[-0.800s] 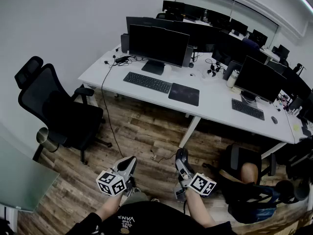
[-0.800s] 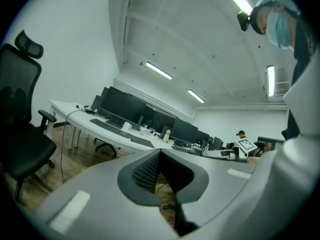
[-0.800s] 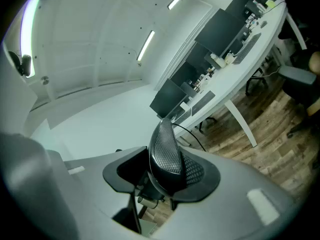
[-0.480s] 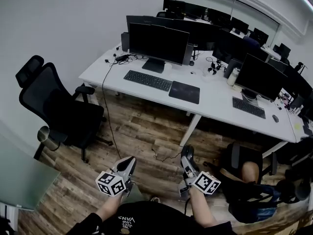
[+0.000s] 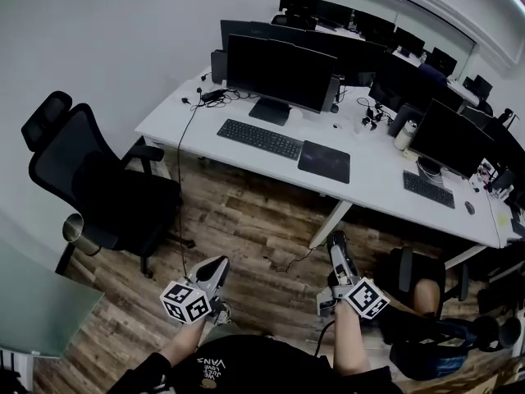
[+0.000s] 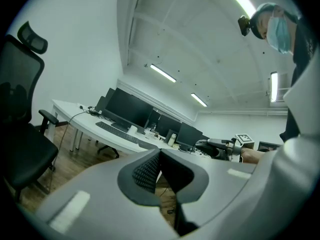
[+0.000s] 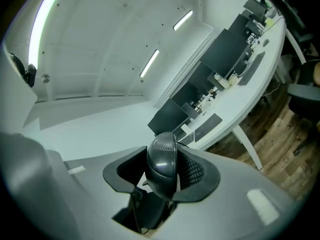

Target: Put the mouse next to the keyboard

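Fingers [image 7: 192, 171] of your right gripper [image 5: 335, 240] clamp the mouse [image 7: 162, 164], left gripper [image 5: 216, 266] closed empty; you're mid-carry, so bring it to the counter [image 5: 176, 125] beside the keyboard [image 5: 260, 139]

black top [image 5: 254, 369] with white lettering across the front. smooth grey moulded shells on left gripper [image 5: 223, 263] and right gripper [image 5: 335, 238], narrowing toward the tips. white cube [image 5: 185, 303] with black square markers at the rear of each. black, finely dotted pads [image 6: 146, 172] lining the inner jaw faces; small pale rectangular patches on the grey outer faces.
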A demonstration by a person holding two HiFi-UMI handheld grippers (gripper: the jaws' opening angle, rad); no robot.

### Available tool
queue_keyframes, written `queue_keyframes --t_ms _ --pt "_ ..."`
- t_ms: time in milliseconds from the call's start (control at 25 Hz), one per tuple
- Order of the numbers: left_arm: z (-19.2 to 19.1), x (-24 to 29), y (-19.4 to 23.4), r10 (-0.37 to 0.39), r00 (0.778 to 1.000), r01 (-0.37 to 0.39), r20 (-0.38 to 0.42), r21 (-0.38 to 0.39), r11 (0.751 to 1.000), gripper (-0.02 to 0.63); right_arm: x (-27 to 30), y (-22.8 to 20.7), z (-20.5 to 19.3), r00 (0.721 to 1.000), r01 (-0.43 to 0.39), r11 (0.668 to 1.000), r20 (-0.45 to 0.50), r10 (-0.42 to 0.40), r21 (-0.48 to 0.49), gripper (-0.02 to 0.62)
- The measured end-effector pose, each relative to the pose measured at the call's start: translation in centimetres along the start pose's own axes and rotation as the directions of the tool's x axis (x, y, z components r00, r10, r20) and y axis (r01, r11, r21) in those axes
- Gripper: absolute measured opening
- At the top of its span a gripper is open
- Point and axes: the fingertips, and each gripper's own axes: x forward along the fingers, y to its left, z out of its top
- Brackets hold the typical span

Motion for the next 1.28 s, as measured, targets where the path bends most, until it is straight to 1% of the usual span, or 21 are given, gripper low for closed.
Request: queue_keyframes --t_ms 120,280,480,600,640,760,920,1160,1280 --pt "2.0 1.0 3.5 -0.009 1.0 0.009 0.002 0.01 1.0 0.002 3.1 -0.5 -1.0 0.998 0.063 0.998 0.005 -0.062 -0.028 0.183" --pt "4.6 2.8 7.6 -0.041 0.999 0.041 -0.004 0.033 0.999 0.002 7.4 0.1 -2.2 0.996 0.08 0.996 0.029 -0.079 -0.028 0.183" --pt "7.1 4.7 12.1 -0.078 0.996 0.08 -0.031 0.049 0.996 0.002 11.3 0.6 -4.3 0.992 0.116 0.993 0.049 -0.115 -0.01 0.183" --pt "7.9 6.3 13.9 -0.105 0.994 0.107 -0.042 0.052 0.993 0.002 12.9 0.3 -5.4 0.986 0.154 0.987 0.051 -0.156 0.034 0.183" --pt "8.1 6.9 14.4 -0.11 0.993 0.112 -0.047 0.051 0.992 0.002 13.4 0.2 -5.6 0.986 0.158 0.987 0.05 -0.16 0.031 0.183" --pt "7.8 8.8 15.4 -0.12 0.99 0.123 -0.067 0.032 0.992 0.002 14.8 -0.4 -6.1 0.985 0.167 0.986 0.039 -0.167 0.012 0.183" --pt "7.4 12.2 16.0 -0.134 0.987 0.136 -0.088 0.014 0.991 0.002 16.9 -2.0 -5.8 0.983 0.18 0.983 0.017 -0.18 0.018 0.183" --pt "8.4 18.1 16.2 -0.128 0.988 0.129 -0.085 0.012 0.992 0.002 20.9 -5.4 -3.5 0.981 0.191 0.981 -0.021 -0.191 0.026 0.183" --pt "9.3 21.2 16.1 -0.118 0.991 0.119 -0.064 0.014 0.993 0.002 23.0 -7.0 -1.9 0.983 0.181 0.983 -0.039 -0.18 0.024 0.183"
